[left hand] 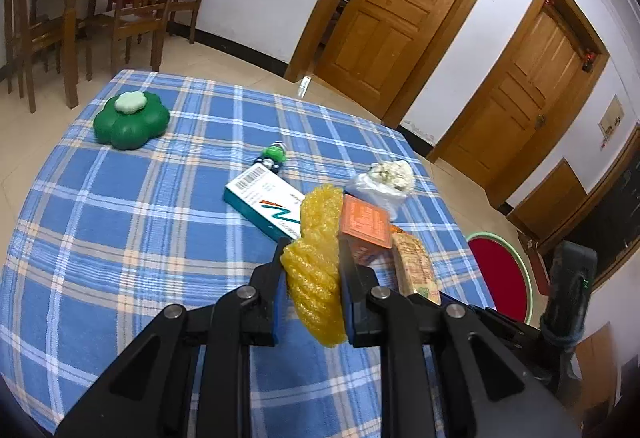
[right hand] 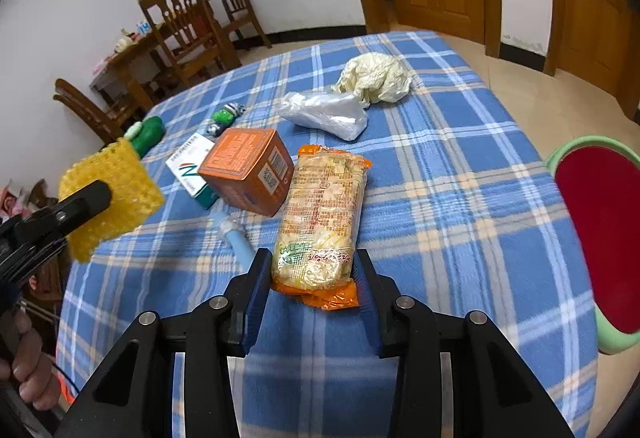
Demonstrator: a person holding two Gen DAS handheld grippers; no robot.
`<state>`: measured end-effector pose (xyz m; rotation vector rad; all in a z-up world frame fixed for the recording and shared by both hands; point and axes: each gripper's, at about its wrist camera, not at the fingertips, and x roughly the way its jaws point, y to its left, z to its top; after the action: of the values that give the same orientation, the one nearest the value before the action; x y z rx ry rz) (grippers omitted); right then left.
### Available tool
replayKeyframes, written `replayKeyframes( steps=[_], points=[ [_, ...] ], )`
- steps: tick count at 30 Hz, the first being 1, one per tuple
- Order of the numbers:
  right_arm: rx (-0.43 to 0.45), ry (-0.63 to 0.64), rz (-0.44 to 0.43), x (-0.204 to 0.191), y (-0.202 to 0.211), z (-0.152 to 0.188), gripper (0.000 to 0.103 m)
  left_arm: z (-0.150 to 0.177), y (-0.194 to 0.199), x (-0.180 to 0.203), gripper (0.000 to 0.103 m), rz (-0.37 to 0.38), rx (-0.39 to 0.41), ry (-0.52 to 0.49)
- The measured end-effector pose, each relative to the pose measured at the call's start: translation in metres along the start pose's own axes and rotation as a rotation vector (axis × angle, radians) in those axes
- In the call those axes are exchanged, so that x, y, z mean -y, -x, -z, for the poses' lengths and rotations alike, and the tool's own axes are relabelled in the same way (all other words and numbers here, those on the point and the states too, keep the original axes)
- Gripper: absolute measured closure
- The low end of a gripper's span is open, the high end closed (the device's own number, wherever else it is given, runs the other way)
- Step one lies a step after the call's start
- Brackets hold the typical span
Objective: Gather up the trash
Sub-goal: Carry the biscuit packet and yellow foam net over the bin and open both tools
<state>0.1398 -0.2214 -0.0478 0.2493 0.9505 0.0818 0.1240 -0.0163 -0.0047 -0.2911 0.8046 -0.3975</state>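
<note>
My left gripper (left hand: pixel 310 266) is shut on a yellow foam net (left hand: pixel 318 258) and holds it above the blue plaid table (left hand: pixel 132 238); the net also shows at the left of the right wrist view (right hand: pixel 112 193). My right gripper (right hand: pixel 314 270) has its fingers on both sides of an orange noodle packet (right hand: pixel 324 217) that lies on the cloth. Whether the fingers press it I cannot tell. An orange box (right hand: pixel 248 167), a teal-and-white box (right hand: pixel 190 165), a clear plastic bag (right hand: pixel 324 113) and a crumpled cream bag (right hand: pixel 374 77) lie beyond.
A green flower-shaped box (left hand: pixel 130 117) and a small green toy (left hand: pixel 274 155) sit further back. A red-seated stool with a green rim (right hand: pixel 600 234) stands right of the table. A blue tube (right hand: pixel 236 234) lies by the packet. Wooden chairs and doors are behind.
</note>
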Motion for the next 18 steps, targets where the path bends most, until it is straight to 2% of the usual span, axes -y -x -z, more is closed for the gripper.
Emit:
replayKeyframes(
  steps=[8, 18],
  points=[
    [0.063, -0.029, -0.002, 0.014, 0.038, 0.012, 0.061, 0.003, 0.003, 0.025, 0.082, 0.041, -0.010, -0.037],
    [0.137, -0.109, 0.037, 0.056, 0.079, 0.023, 0.061, 0.012, -0.004, 0.072, 0.082, 0.081, -0.049, -0.115]
  ],
)
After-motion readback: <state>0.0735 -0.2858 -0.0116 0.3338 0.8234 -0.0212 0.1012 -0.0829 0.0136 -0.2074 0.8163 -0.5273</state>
